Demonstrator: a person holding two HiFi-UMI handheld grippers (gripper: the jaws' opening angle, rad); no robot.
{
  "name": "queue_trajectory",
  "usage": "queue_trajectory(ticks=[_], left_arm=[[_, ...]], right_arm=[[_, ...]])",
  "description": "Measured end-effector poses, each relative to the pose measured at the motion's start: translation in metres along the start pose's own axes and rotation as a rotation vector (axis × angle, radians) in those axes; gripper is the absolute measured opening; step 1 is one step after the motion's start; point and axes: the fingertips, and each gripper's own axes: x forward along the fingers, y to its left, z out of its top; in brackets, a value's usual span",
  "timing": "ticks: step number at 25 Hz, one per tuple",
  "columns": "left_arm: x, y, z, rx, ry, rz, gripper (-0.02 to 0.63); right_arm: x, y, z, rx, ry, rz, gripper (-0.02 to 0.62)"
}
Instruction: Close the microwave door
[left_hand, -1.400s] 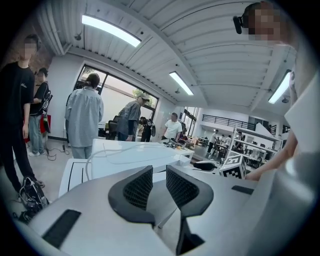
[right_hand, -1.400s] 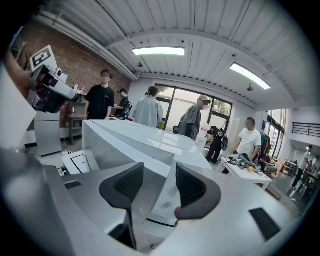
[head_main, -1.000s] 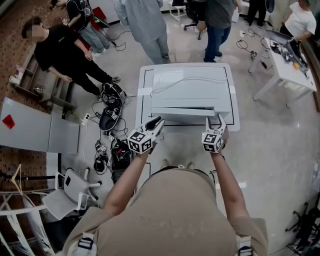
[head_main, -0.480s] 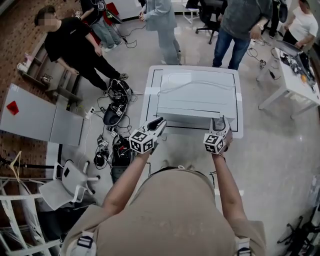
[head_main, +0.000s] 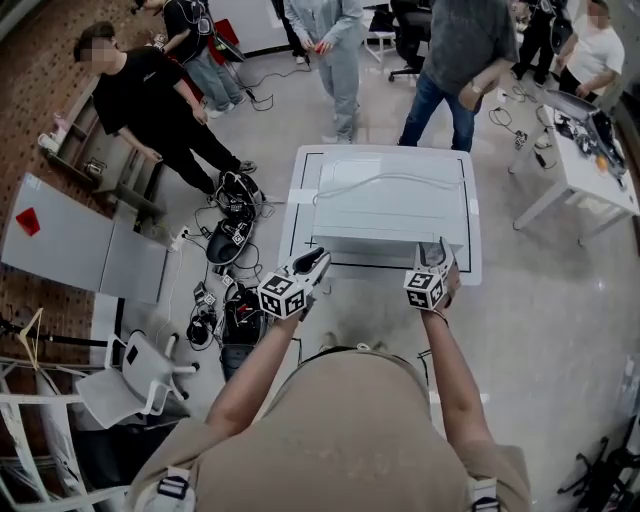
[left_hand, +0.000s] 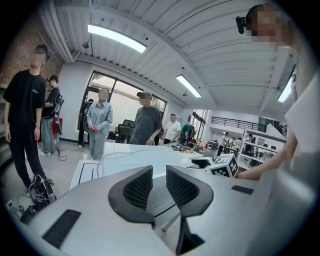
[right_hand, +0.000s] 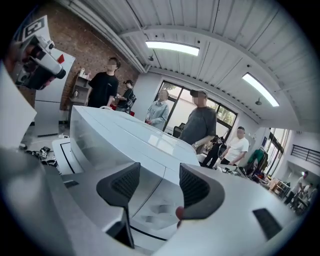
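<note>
A white microwave stands on a white table, with a thin cable lying over its top. Its front edge runs straight and flush with the body, so the door looks closed. My left gripper hovers off the front left corner. Its jaws stand a narrow gap apart with nothing in it. My right gripper sits at the front right corner. Its jaws have just been opening and are wide apart, framing the microwave's white side with nothing between the pads.
Several people stand beyond the table, two of them close to its far edge. Cables and black gear lie on the floor to the left. A white desk stands at the right, and a chair at lower left.
A slanting wedge showed along the microwave's front a second ago; that edge now lies straight. The right jaws stand wider apart. Both grippers stayed near the front corners.
</note>
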Motion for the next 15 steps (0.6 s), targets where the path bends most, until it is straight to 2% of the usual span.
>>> queue_trajectory(ticks=[6, 15], left_arm=[[-0.004, -0.015, 0.003, 0.009, -0.011, -0.003, 0.072], [-0.011, -0.042, 0.014, -0.036, -0.071, -0.003, 0.072]], right_arm=[[-0.030, -0.008, 0.022, 0.134, -0.079, 0.068, 0.242], [-0.086, -0.039, 0.067, 0.285, -0.229, 0.195, 0.242]])
